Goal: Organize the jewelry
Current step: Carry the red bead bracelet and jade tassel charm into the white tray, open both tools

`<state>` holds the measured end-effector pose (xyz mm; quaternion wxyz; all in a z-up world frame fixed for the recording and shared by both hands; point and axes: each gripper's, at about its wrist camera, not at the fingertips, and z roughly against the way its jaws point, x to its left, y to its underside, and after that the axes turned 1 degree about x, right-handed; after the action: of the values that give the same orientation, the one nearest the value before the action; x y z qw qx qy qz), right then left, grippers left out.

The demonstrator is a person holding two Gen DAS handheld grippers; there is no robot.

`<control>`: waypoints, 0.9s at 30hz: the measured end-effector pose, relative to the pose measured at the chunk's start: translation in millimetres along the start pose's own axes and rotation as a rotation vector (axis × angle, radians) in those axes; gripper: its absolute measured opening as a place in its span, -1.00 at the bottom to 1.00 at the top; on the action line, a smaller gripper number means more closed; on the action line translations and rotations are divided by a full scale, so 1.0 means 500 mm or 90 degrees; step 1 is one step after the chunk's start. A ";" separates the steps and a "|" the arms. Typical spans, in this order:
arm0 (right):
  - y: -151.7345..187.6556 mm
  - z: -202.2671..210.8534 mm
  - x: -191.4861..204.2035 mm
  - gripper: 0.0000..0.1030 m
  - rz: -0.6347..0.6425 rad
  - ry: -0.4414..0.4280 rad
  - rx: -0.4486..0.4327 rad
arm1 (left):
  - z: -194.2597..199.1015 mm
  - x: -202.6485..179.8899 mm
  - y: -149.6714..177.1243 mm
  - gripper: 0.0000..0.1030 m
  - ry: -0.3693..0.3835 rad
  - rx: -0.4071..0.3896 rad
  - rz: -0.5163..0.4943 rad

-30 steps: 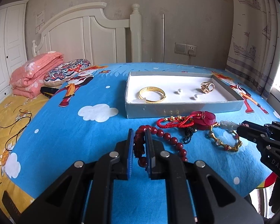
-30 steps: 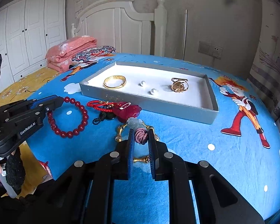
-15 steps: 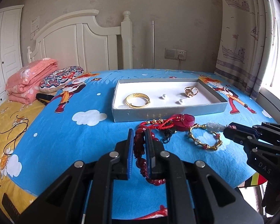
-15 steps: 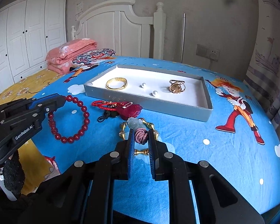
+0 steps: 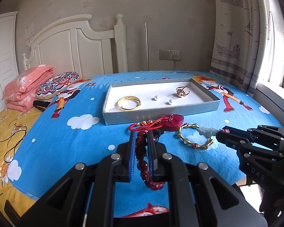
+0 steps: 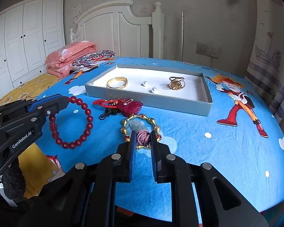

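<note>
My left gripper (image 5: 142, 135) is shut on a dark red bead bracelet (image 5: 144, 162), lifted above the blue sheet; the bracelet hangs from it in the right wrist view (image 6: 76, 121). My right gripper (image 6: 143, 135) is shut on the mauve knotted cord (image 6: 143, 137) of a pale jade pendant (image 6: 135, 125), over a gold bamboo bangle (image 6: 140, 130). The grey tray (image 5: 161, 113) holds a gold bangle (image 5: 128, 103), two pearls (image 5: 154, 98) and a gold ring (image 5: 182, 90). A red cord with a red flower pendant (image 5: 173, 120) lies in front of the tray.
A folded pink quilt (image 5: 26, 87) and a patterned pillow (image 5: 56, 81) lie at the far left by the white headboard (image 5: 75, 49). A curtain (image 5: 242, 37) and window sill are on the right. The bed's near edge is just below both grippers.
My left gripper has lifted the red bead bracelet off the sheet and drawn back a little. My right gripper has stayed shut on the mauve cord and risen slightly.
</note>
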<state>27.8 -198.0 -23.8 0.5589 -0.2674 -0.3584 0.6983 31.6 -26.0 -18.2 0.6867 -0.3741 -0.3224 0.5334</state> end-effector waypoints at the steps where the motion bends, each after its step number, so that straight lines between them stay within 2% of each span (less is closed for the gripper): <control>1: 0.000 0.001 0.001 -0.72 0.000 0.001 -0.001 | 0.001 0.000 -0.001 -0.78 -0.001 -0.002 0.000; 8: -0.010 0.002 0.003 -0.72 0.002 0.004 -0.007 | 0.006 -0.002 -0.016 -0.78 -0.001 -0.015 -0.002; 16: -0.049 -0.001 -0.007 -0.71 0.004 0.021 -0.027 | 0.006 -0.002 -0.065 -0.78 0.002 -0.045 -0.007; 27: -0.136 -0.059 -0.034 -0.71 -0.001 0.039 -0.023 | -0.077 0.018 -0.165 -0.78 -0.005 -0.038 -0.005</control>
<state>94.7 -200.3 12.6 0.5653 -0.2986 -0.3541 0.6825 106.7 -36.2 33.4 0.6759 -0.3913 -0.3422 0.5224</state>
